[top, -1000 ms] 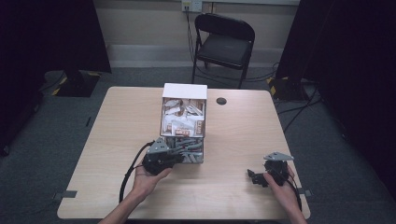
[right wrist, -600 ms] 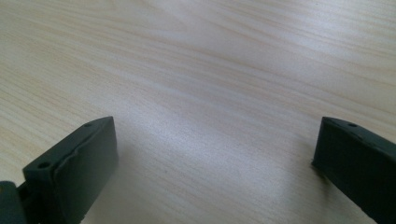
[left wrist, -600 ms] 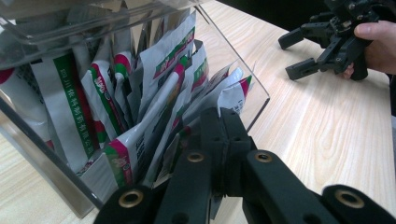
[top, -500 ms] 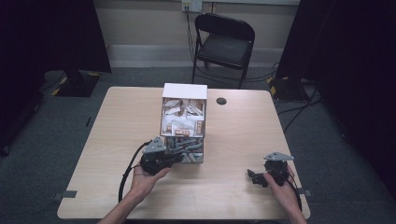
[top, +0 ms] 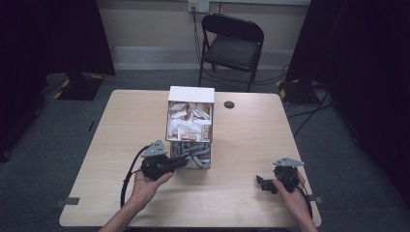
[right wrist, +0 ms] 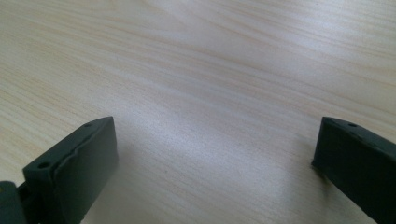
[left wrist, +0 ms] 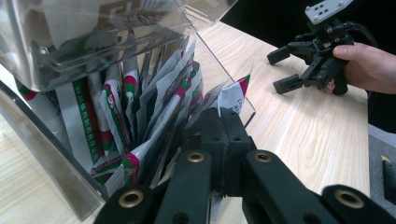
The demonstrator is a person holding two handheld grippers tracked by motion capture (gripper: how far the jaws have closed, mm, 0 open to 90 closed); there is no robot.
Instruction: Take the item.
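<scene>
A: Start at the left hand-held gripper (left wrist: 223, 135). How are its jaws?

B: Pressed together at the near end of the clear box (top: 189, 126), in the lower compartment where the sachets (left wrist: 154, 107) stand on edge. From the left gripper view, the tips sit among the packets near one with a green and red corner (left wrist: 237, 93), but I cannot tell whether a packet is actually pinched between them or whether they have simply met.

A: Why come in low and from the front?

B: My guess is that the lower tier opens toward the person, and the sachets are packed upright like files, so a narrow, shut tip can slide in and take one by its edge. The upper tier holds loose white and brown packets (top: 189, 119), apart from these.

A: And the right hand-held gripper (top: 263, 183)?

B: Spread wide, held low over the bare tabletop (right wrist: 201, 84) near the right front corner, well apart from the box. The right gripper view has nothing between its jaws. It looks parked, out of the way, perhaps ready to receive or steady a sachet.

A: Anything else beyond?

B: A folding chair (top: 231, 44) stands behind the tabletop
</scene>
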